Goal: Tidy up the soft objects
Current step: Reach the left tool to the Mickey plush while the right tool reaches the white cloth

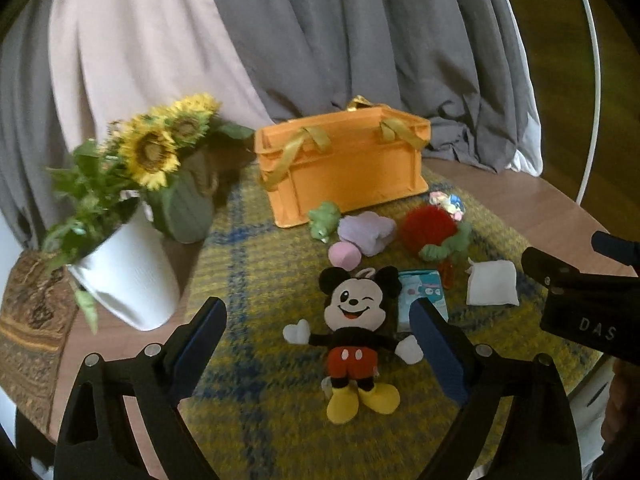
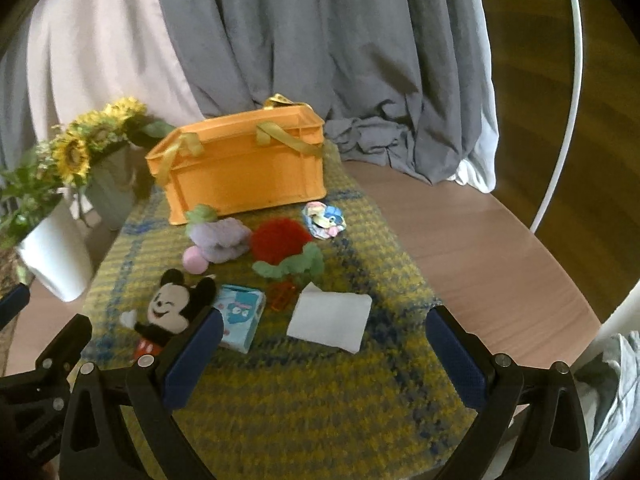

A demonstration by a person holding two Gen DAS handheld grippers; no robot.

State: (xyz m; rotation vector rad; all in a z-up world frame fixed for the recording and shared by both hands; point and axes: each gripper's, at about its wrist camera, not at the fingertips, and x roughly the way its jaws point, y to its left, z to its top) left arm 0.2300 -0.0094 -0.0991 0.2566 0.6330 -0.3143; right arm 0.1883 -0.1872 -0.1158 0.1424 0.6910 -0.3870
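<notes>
A Mickey Mouse plush (image 1: 354,330) lies face up on the yellow-blue mat (image 1: 260,272). My left gripper (image 1: 320,320) is open, its jaws either side of the plush and above it. The plush also shows in the right wrist view (image 2: 168,312). My right gripper (image 2: 320,332) is open and empty over the mat, near a white cloth (image 2: 330,318) and a light-blue packet (image 2: 240,316). An orange crate (image 1: 344,168) stands behind. Before the crate lie a green toy (image 1: 324,220), a lilac plush (image 1: 368,232), a pink ball (image 1: 344,256), a red pompom (image 1: 428,228) and a colourful scrunchie (image 2: 324,220).
A white pot with sunflowers (image 1: 124,264) and a green vase (image 1: 184,208) stand at the left. Grey and pale curtains (image 1: 320,40) hang behind the round wooden table (image 2: 480,240). A small orange clip (image 2: 282,296) lies by the white cloth.
</notes>
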